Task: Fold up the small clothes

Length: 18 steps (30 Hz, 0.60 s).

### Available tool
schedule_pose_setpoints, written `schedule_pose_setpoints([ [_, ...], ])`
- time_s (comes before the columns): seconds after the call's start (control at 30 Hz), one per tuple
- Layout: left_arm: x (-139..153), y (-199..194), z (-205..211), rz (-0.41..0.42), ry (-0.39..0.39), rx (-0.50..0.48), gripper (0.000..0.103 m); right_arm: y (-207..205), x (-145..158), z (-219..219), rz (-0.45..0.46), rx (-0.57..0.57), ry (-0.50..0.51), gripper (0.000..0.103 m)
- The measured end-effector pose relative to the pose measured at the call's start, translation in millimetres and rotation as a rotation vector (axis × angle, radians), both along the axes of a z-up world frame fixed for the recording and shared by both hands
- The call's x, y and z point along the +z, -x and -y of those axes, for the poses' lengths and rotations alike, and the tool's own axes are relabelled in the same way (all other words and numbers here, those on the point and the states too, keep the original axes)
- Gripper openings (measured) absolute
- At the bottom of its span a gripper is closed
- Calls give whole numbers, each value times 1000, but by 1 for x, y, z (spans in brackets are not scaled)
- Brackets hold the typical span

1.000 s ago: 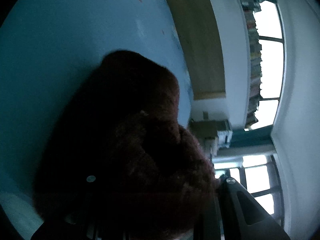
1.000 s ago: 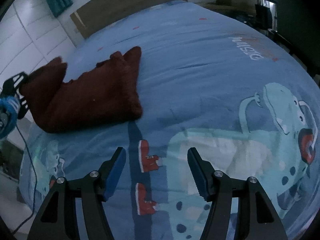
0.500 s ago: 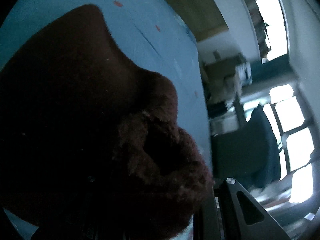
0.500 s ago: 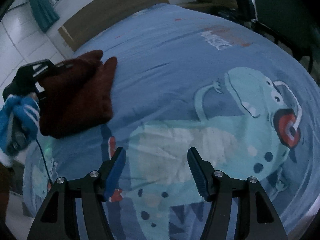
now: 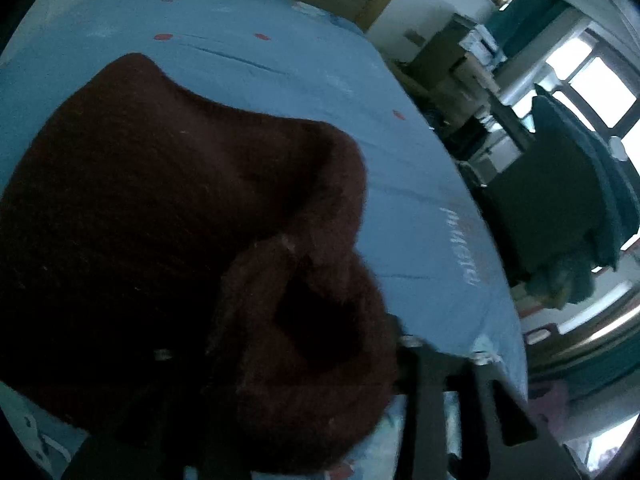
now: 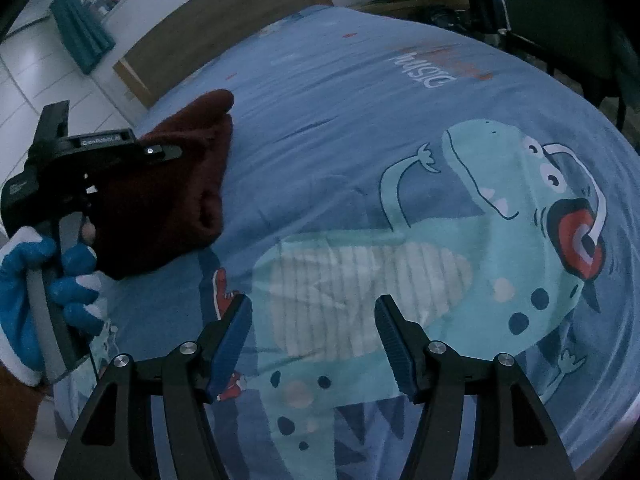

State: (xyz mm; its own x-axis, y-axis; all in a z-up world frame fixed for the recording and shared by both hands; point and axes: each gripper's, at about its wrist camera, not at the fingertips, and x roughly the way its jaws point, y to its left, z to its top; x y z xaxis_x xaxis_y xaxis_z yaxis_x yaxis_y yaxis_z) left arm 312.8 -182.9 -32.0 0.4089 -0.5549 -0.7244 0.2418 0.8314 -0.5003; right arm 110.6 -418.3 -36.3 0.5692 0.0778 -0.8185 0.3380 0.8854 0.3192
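Maroon fuzzy garment lies folded on the left part of the blue bedspread, toward the wooden headboard, its doubled edge facing the dinosaur print.

Right wrist view: right gripper hangs over the dinosaur's pale belly, blue pads well apart, nothing between them, clear of the cloth. This view alone shows the left gripper from outside: black frame at the garment's near left side, gripped by a hand in a blue and white glove. Its fingertips are hidden against the dark cloth.

Left wrist view: garment fills most of the frame, very dark. A rolled fold with a dark hollow bulges over the gripper's front. One black finger shows to the right of the fold, blurred; the other is buried under fabric. Jaws are opening, with cloth bunched between them; whether the pads press on it cannot be told. Only this view shows the window, a dark chair and stacked boxes beyond the bed's edge.
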Motion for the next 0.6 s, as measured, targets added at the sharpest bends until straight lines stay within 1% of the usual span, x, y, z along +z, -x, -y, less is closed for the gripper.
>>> schedule_pose_setpoints([
  [0.03, 1, 3, 1, -8, 17, -19, 54, 0, 0, 0, -1, -2, 1, 66],
  [0.1, 3, 11, 6, -17, 34, -75, 55, -2, 2, -2, -2, -3, 8, 66],
  [0.2, 12, -1, 14, -17, 41, -128, 55, -6, 4, -6, -2, 5, 18, 66],
  [0.33, 22, -2, 9, -58, 102, -193, 55, -13, 13, -14, 1, 22, 45, 66],
  [0.37, 27, 2, 4, -47, 105, -219, 55, -15, 16, -16, 4, 27, 51, 66],
  [0.4, 39, -4, 0, -32, 101, -232, 55, -17, 19, -17, 8, 31, 56, 66],
  [0.47, 51, -1, -13, 10, 97, -246, 55, -23, 30, -21, 26, 42, 67, 66],
  [0.5, 57, -2, -20, 39, 82, -246, 55, -27, 37, -24, 38, 53, 76, 66],
  [0.6, 68, -10, -50, 121, 4, -225, 55, -48, 62, -37, 85, 103, 112, 66],
])
